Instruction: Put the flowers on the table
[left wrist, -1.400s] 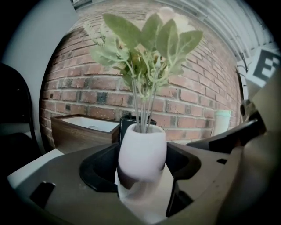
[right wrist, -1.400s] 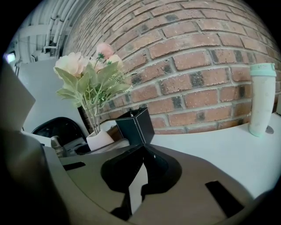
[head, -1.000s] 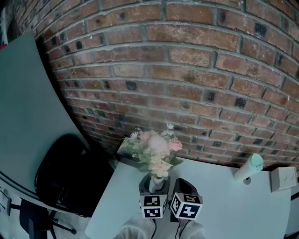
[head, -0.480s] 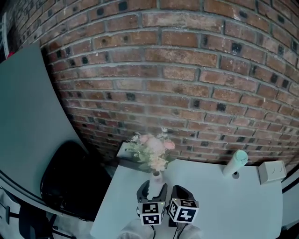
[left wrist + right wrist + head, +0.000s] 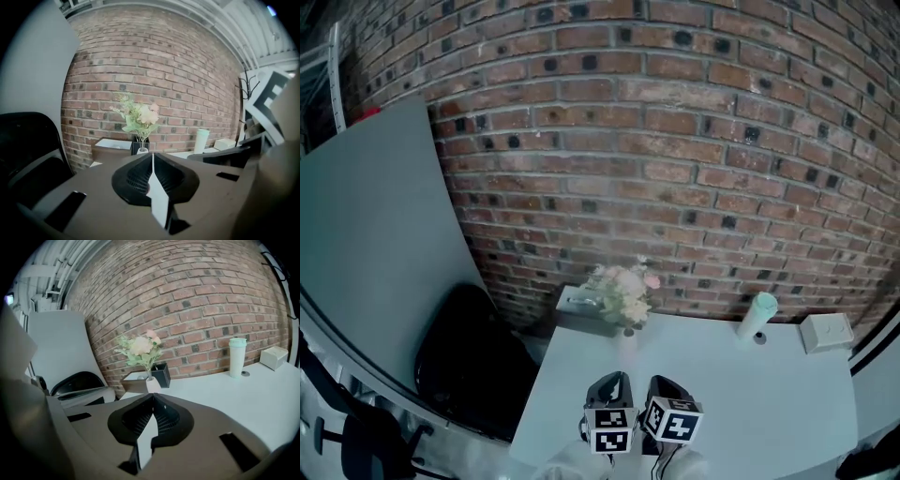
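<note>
A bunch of pale pink and cream flowers point(image 5: 623, 291) stands upright in a small white vase point(image 5: 627, 330) at the far left edge of the white table point(image 5: 769, 394), close to the brick wall. Both grippers hover side by side over the table's near edge, well short of the vase. My left gripper point(image 5: 613, 381) has its jaws closing, and they meet with nothing between them point(image 5: 152, 157). My right gripper point(image 5: 667, 384) is also shut and empty point(image 5: 152, 398). The flowers point(image 5: 140, 117) and vase point(image 5: 152, 384) show straight ahead in both gripper views.
A mint tumbler point(image 5: 758, 317) and a white box point(image 5: 825, 331) stand at the table's far right. A brown box point(image 5: 584, 309) and a black holder point(image 5: 161, 375) sit behind the vase. A black chair point(image 5: 469, 366) and a grey panel point(image 5: 375, 244) are at the left.
The left gripper, open around the vase before, has let go, drawn back toward me and shut. The vase with flowers now stands alone farther away.
</note>
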Demonstrator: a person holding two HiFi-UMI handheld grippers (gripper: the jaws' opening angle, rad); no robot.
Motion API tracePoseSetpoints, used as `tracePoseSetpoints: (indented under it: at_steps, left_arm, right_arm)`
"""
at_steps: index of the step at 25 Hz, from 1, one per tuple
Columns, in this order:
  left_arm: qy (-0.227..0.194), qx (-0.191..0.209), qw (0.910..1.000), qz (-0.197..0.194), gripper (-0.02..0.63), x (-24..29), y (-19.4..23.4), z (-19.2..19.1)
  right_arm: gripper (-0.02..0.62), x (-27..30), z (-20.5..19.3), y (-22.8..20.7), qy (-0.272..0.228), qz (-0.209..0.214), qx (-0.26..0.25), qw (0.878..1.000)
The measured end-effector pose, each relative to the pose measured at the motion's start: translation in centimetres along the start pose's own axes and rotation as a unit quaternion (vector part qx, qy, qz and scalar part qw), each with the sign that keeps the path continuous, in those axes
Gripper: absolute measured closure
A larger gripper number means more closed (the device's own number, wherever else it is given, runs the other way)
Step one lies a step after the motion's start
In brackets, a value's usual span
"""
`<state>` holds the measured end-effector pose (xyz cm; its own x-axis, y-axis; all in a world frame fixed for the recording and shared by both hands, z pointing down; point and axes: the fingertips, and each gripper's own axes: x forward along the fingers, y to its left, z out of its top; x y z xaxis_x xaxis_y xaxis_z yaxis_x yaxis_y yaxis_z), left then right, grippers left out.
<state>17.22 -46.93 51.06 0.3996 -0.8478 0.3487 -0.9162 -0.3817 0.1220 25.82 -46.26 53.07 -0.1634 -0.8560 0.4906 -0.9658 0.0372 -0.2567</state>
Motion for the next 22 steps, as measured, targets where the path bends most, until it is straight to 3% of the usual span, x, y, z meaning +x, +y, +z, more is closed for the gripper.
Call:
tracePoseSetpoints:
  at_steps: [14, 22]
  left_arm:
    - [0.007, -0.006, 0.9971, -0.075, 0.598, -14.2, 2.0, 0.4]
    - [0.001, -0.005, 0.9963, -0.086, 0.598, -16.3, 1.0, 1.0]
  right_arm:
    - [0.572, -13.2, -3.4, 7.8, -0.037, -0.04, -0.025, 0.998]
    - [0.572, -15.8, -3.5, 9.3, -0.038, -0.036, -0.049, 0.997]
